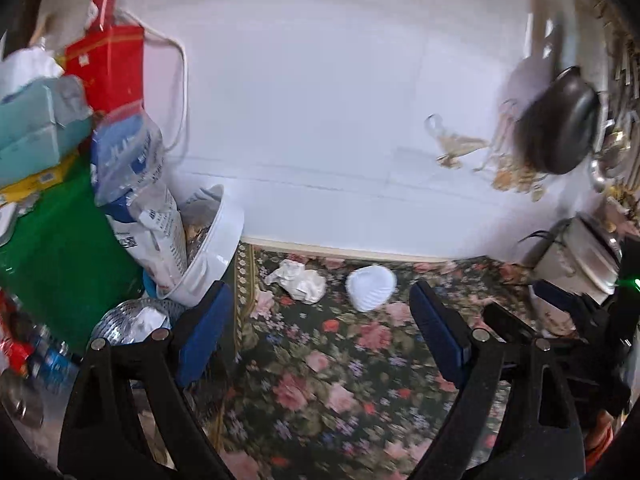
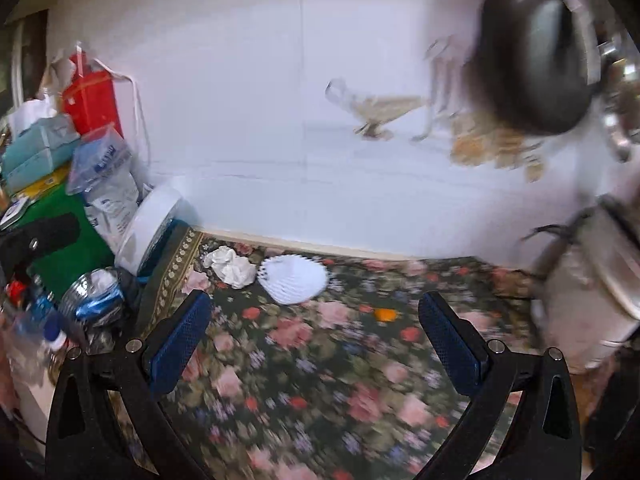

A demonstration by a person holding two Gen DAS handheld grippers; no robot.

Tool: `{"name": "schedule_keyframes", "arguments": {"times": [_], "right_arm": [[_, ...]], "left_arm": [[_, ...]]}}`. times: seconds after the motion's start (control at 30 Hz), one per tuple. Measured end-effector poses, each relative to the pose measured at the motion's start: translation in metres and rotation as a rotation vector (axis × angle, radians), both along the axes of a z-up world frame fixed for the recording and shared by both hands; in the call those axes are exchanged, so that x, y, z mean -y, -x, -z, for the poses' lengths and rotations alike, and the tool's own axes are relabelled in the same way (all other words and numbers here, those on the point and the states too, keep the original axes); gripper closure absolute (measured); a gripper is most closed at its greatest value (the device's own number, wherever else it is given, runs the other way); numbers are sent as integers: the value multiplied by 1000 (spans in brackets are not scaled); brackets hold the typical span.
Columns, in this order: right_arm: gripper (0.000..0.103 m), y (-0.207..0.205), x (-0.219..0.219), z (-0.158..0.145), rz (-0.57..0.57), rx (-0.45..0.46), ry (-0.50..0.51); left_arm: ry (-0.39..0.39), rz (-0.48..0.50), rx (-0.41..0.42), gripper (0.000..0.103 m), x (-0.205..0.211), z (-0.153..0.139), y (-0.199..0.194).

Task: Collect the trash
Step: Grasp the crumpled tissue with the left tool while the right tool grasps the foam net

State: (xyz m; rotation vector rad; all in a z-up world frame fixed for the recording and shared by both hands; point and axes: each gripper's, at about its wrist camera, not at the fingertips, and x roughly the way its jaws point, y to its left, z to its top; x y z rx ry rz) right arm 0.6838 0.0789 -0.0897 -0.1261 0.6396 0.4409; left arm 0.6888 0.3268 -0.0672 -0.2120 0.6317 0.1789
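The left gripper [image 1: 320,332] and right gripper [image 2: 316,344] both gape wide and empty above a floral cloth [image 1: 340,380]. Ahead, near the white wall, a crumpled tissue [image 1: 298,282] lies just beside a white paper cup liner [image 1: 370,286]. A tilted white tub [image 1: 208,256] stuffed with wrappers sits left.

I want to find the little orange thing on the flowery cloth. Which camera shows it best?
The right wrist view. The orange bit lies in the open on the floral cloth, ahead between the open jaws. In the left wrist view I cannot find it.
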Motion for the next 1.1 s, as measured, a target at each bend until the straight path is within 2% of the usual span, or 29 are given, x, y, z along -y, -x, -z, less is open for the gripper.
{"name": "schedule_keyframes", "arguments": {"times": [0.17,0.27,0.37,0.5,0.57,0.63,0.67,0.77,0.83,0.93,1.03,1.1], "right_arm": [[2,-66,-53,50,9,-113,27],[3,-99,-67,73,16,-194,-6],[9,-133,-79,98,59,-272,-6],[33,-162,-83,129,117,-366,44],[39,-169,-78,140,129,-407,32],[61,-173,-71,149,138,-445,-11],[67,-174,-66,152,133,-465,-40],[79,-172,-52,152,135,-482,-120],[89,-167,-44,147,135,-478,-137],[90,-151,-28,133,139,-445,-158],[90,-130,-11,115,154,-394,-160],[90,-126,2,104,162,-371,-162]], "left_arm": [[13,10,-74,13,-23,37,-37],[18,20,-100,13,-32,53,-52],[43,28,-126,13,-39,67,-65],[104,21,-176,13,-49,89,-86],[130,20,-200,17,-51,102,-98],[138,31,-219,19,-50,111,-109],[138,38,-229,21,-48,118,-116],[150,45,-265,27,-46,135,-135],[163,52,-285,32,-44,147,-147],[165,54,-322,37,-42,164,-168],[178,47,-348,37,-42,181,-187],[187,34,-371,42,-43,191,-199]]}}
